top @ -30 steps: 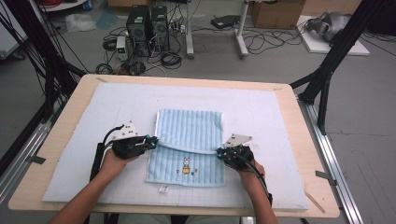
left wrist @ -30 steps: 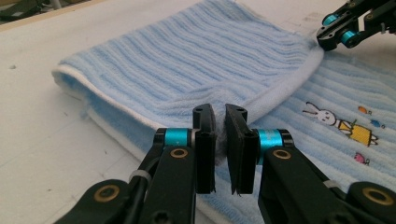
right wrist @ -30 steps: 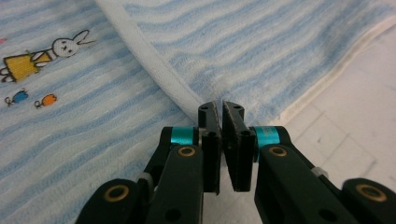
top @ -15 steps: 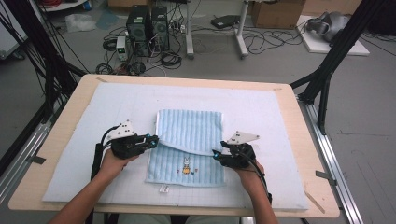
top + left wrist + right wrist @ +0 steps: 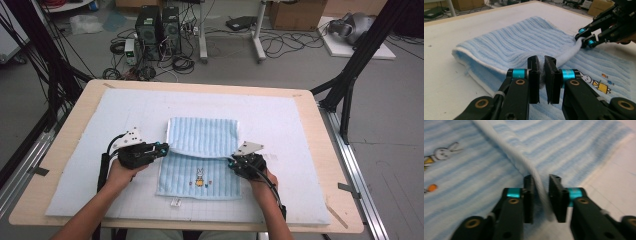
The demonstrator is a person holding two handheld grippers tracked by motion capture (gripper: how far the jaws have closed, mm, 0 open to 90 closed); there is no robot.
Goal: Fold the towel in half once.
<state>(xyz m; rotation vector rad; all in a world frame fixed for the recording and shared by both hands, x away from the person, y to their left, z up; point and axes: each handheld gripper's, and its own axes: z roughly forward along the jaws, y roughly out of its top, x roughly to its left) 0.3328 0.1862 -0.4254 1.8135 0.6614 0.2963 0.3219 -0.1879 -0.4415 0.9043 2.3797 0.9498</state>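
The light blue towel [image 5: 200, 155] lies in the middle of the white pad [image 5: 280, 115] on the table [image 5: 320, 110], and its far part is already folded over toward the person, so the folded edge runs across the towel just above the small rabbit picture [image 5: 199, 176]. Compared with one second ago, both hands are lower and closer to the person, and the folded flap now covers more of the towel. The left claw [image 5: 541, 75] pinches the left corner of this flap; its jaws are almost pressed together, with only the thin cloth between them. The right claw [image 5: 541, 195] holds the white edge of the flap at the right corner, but here the jaws stand a little apart around the cloth, so it seems to me this claw is starting to let go. In the left gripper view the right claw also shows at the far corner. I judge that the fold is nearly finished and the flap must only be laid down flat.
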